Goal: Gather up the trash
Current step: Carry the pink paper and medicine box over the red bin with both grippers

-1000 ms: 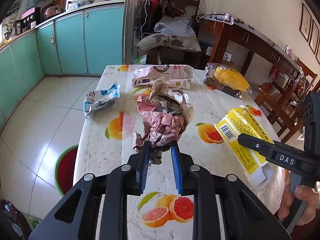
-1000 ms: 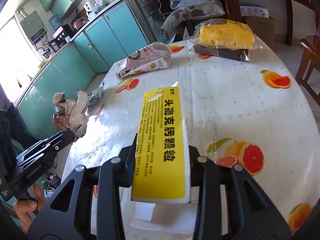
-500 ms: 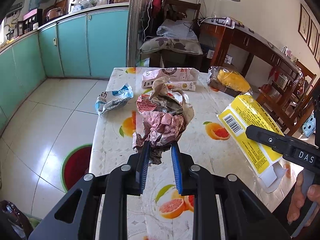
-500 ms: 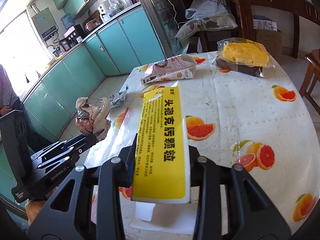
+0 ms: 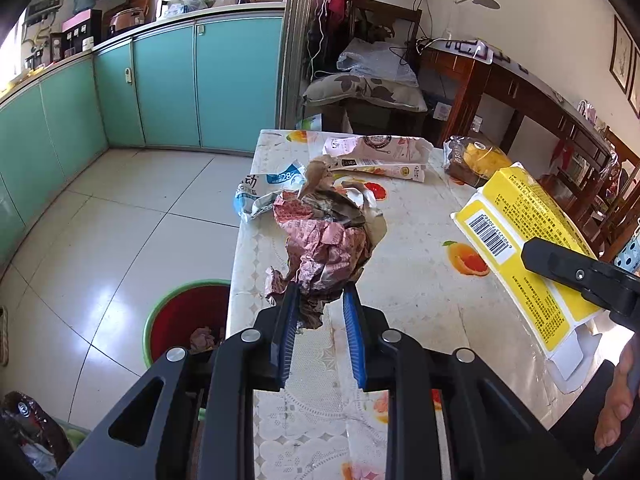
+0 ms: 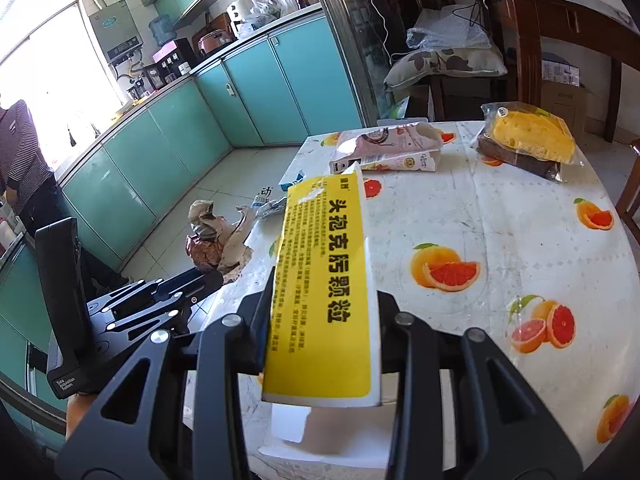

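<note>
My matt black plastic left gripper (image 5: 319,300) pinches rough crumpled pink-brown paper (image 5: 328,248); my right gripper (image 6: 322,308) clamps a smooth, glossy yellow cardboard box (image 6: 324,276).

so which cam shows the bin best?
Left wrist: the red bin with its green rim sits on the floor beside the table, trash visible inside. Right wrist doesn't show it.

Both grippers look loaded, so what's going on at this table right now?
A person is clearing trash with a gripper in each hand. The left gripper is clamped on a crumpled paper wrapper held above the table's edge; the right gripper grips a flattened yellow box over the fruit-print tablecloth. A red bin sits on the floor below. A blue-white wrapper, pink carton and bagged cake remain on the table.
</note>
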Tool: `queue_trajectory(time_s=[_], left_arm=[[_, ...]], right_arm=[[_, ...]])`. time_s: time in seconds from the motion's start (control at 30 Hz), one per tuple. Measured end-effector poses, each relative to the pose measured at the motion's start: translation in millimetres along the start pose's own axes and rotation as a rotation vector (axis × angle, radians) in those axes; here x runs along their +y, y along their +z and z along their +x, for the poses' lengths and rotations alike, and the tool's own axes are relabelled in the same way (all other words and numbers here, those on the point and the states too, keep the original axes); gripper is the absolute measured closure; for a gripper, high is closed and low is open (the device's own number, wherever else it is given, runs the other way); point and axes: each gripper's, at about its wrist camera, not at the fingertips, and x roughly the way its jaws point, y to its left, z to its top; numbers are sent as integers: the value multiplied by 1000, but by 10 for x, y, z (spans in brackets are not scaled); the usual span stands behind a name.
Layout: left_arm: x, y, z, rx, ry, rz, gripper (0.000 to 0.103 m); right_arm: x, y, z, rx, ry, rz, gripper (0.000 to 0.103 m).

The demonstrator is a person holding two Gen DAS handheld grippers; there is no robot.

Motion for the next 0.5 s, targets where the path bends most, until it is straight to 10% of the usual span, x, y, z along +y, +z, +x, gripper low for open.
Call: queue_trajectory(time_s=[0.5], left_arm=[[419,-49,-35,11,69,-41,81]], right_arm=[[423,43,172,28,62,-68,68]])
